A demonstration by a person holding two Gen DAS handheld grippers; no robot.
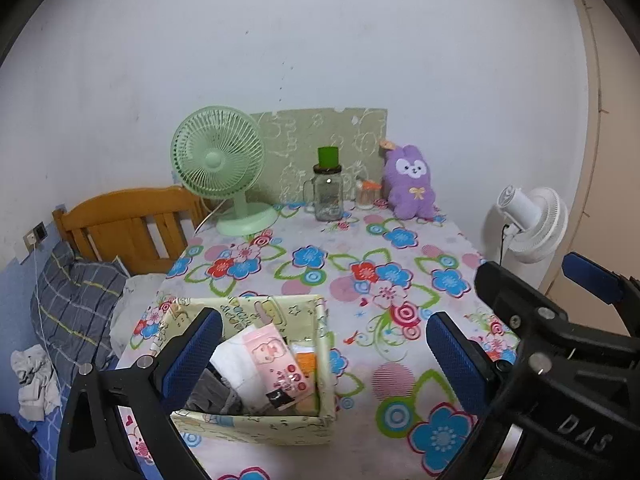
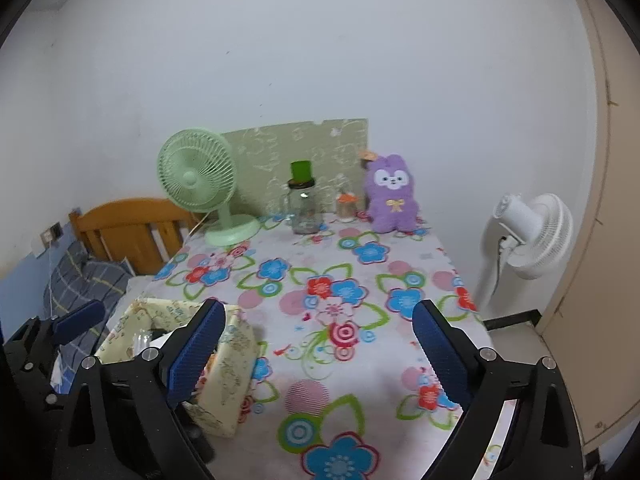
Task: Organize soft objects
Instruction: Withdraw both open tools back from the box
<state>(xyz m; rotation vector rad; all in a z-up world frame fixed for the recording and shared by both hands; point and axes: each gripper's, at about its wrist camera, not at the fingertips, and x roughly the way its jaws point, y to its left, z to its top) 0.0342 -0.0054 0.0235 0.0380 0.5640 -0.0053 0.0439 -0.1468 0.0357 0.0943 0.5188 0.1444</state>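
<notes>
A pale yellow fabric box (image 1: pixel 320 364) sits near the front left of the flowered table (image 1: pixel 352 280). It holds folded soft items, among them a pink pack (image 1: pixel 276 360) and grey cloth (image 1: pixel 216 392). My left gripper (image 1: pixel 328 356) is open and empty, its left finger over the box. A purple plush bunny (image 1: pixel 410 184) stands at the far right by the wall; it also shows in the right wrist view (image 2: pixel 392 196). My right gripper (image 2: pixel 320 352) is open and empty above the table, to the right of the box (image 2: pixel 228 364).
A green desk fan (image 1: pixel 218 164), a glass jar with a green cup on top (image 1: pixel 328 192) and a small jar (image 1: pixel 366 196) stand along the back. A white floor fan (image 1: pixel 532 224) is right of the table. A bed with a wooden headboard (image 1: pixel 124 224) is on the left.
</notes>
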